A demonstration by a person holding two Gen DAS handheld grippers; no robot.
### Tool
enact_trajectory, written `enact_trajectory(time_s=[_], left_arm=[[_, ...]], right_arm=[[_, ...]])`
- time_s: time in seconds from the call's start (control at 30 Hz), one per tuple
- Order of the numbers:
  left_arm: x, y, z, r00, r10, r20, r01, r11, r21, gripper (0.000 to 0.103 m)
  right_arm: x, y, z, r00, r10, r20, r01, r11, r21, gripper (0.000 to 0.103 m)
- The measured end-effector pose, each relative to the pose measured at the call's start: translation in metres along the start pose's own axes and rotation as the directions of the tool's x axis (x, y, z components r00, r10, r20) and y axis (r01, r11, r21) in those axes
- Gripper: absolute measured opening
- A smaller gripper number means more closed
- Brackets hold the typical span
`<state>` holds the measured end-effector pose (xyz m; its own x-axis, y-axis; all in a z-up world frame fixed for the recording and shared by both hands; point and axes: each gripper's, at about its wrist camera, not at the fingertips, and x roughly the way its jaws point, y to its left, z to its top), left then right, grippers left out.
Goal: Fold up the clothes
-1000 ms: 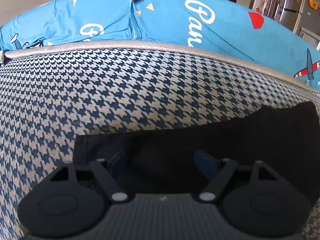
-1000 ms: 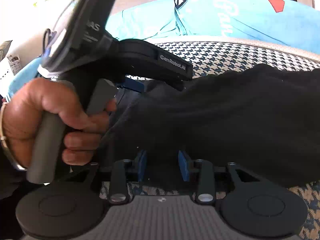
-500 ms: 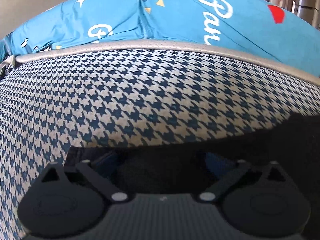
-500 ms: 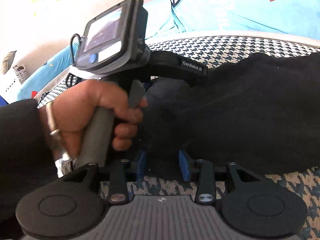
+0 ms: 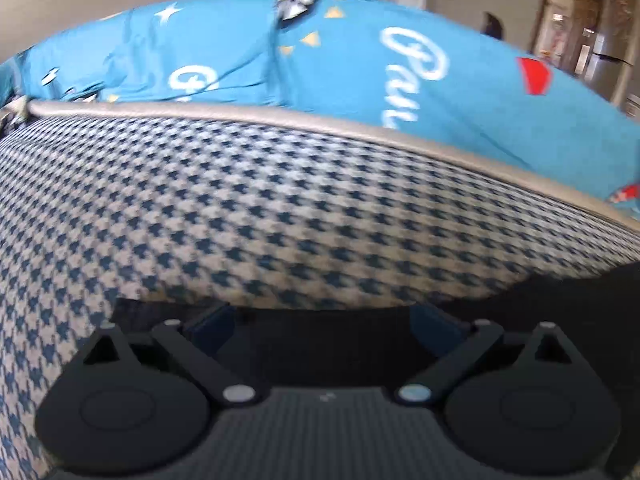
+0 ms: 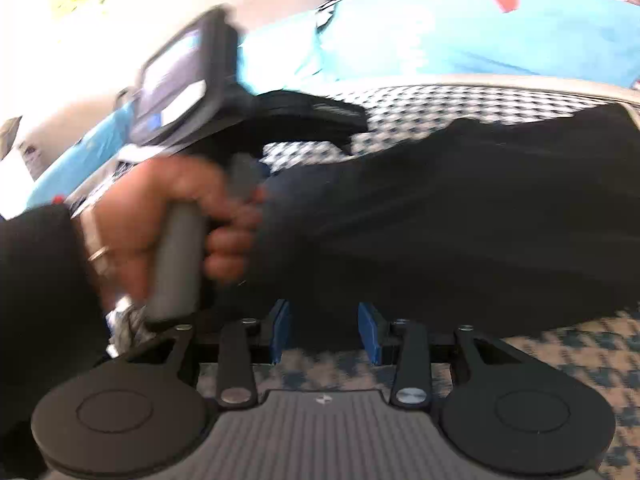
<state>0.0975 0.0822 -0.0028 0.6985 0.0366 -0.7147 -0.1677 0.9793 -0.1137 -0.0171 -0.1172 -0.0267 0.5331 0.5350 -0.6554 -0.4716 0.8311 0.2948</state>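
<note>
The left gripper (image 5: 320,320) is being held wide apart over the near edge of a black garment (image 6: 460,216), with nothing pinched. The right gripper (image 6: 324,328) is likewise being kept parted, and the hem is lying between its blue pads (image 6: 370,332), unclamped. The garment is being spread in a long dark band across the houndstooth cushion (image 5: 280,200), before the blue printed sheet (image 5: 340,68). A fold step is judged to be under way; a firm pinch on the edge is being called for next.

Black garment (image 6: 460,216) on a blue-and-cream houndstooth cushion (image 5: 248,208); turquoise sheet (image 5: 340,64) with white lettering beyond it.
</note>
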Motion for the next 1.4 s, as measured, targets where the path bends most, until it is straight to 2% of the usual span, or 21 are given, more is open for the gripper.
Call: enact_trajectory(time_s=[0.13,0.2,0.3,0.4,0.63,0.77,0.93,1.07,1.2,1.4], left_arm=[[0.005,-0.023,-0.01,0.999,-0.035,-0.02,0.037,0.996,0.075,0.099],[0.013,-0.026,-0.013,0.999,-0.021,-0.03,0.023,0.995,0.092,0.099],[0.024,-0.026,-0.015,0.999,-0.001,-0.049,0.005,0.997,0.081,0.099],[0.031,-0.029,-0.015,0.999,0.04,-0.036,-0.036,0.995,0.095,0.099],[0.036,-0.024,-0.009,0.997,0.065,-0.036,-0.063,0.996,0.067,0.1],[0.023,-0.017,-0.002,1.0,0.015,-0.012,-0.015,1.0,0.018,0.1],[0.002,-0.032,-0.009,0.999,-0.031,-0.014,0.032,0.996,0.088,0.102],[-0.016,-0.046,-0.016,0.997,-0.075,-0.02,0.077,0.988,0.131,0.102],[-0.033,-0.053,-0.027,0.993,-0.113,-0.026,0.115,0.983,0.141,0.103],[-0.044,-0.055,-0.042,0.99,-0.131,-0.057,0.138,0.979,0.147,0.103]], right_arm=[[-0.012,-0.02,0.001,0.996,-0.08,0.025,0.078,0.995,0.06,0.038],[-0.018,-0.029,0.002,0.994,-0.11,0.027,0.107,0.991,0.086,0.039],[-0.027,-0.043,0.005,0.99,-0.139,0.026,0.135,0.984,0.112,0.039],[-0.035,-0.056,0.009,0.991,-0.135,0.011,0.131,0.979,0.156,0.039],[-0.063,-0.094,0.035,0.983,-0.185,0.007,0.182,0.973,0.142,0.039],[-0.071,-0.13,0.042,0.976,-0.216,0.016,0.211,0.964,0.163,0.04],[-0.085,-0.172,0.048,0.947,-0.32,0.04,0.303,0.925,0.228,0.04],[-0.089,-0.2,0.053,0.93,-0.364,0.048,0.335,0.895,0.294,0.04],[-0.081,-0.218,0.053,0.929,-0.369,0.017,0.342,0.876,0.341,0.04],[-0.066,-0.229,0.057,0.929,-0.369,0.036,0.335,0.875,0.35,0.04]])
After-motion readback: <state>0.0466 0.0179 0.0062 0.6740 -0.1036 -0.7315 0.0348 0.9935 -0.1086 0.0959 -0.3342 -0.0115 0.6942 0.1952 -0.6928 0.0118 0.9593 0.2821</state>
